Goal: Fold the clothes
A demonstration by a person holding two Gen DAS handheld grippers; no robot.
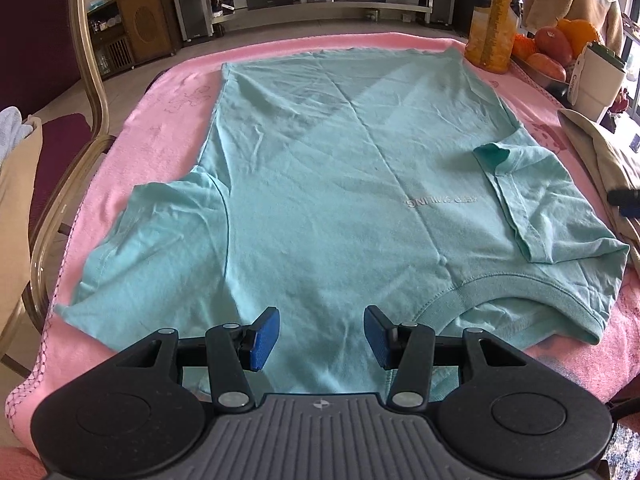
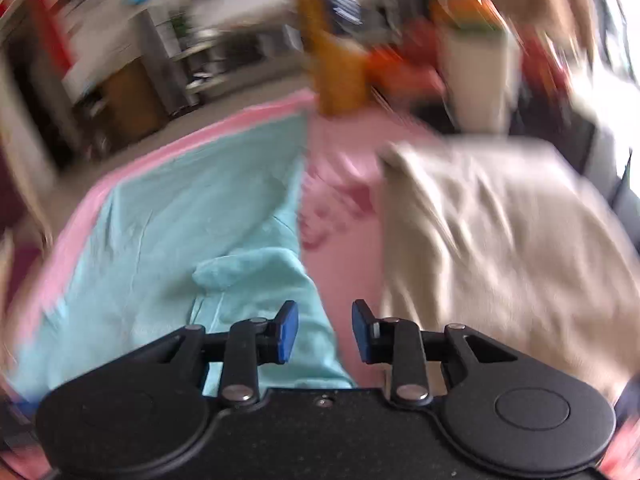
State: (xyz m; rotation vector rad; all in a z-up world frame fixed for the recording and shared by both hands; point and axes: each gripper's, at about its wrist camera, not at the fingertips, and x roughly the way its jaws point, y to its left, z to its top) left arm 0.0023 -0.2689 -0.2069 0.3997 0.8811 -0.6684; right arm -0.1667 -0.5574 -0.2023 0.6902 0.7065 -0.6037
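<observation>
Left wrist view: teal T-shirt (image 1: 320, 184) lies flat on the pink towel (image 1: 160, 104) covering the desk; left gripper (image 1: 321, 338) jaws stand apart, empty. Right gripper (image 2: 325, 332) jaws likewise gape, holding nothing.

The work surface is covered by a pink towel-like cloth (image 1: 132, 128) with a faint printed pattern and a netted edge at the near left corner. A teal T-shirt (image 1: 320, 184) lies flat on it, collar toward the camera, pale lettering on the chest; its right-hand sleeve is folded inward over the body, the left-hand sleeve spread out on the cloth. Beside the shirt's right edge, with a strip of pink between, lies a beige garment (image 2: 500, 232), creased. At the far right corner stand a yellow-orange packet (image 1: 490, 20), upright, a dish of oranges and red fruit (image 1: 554, 46), and a white container (image 1: 598, 80).
</observation>
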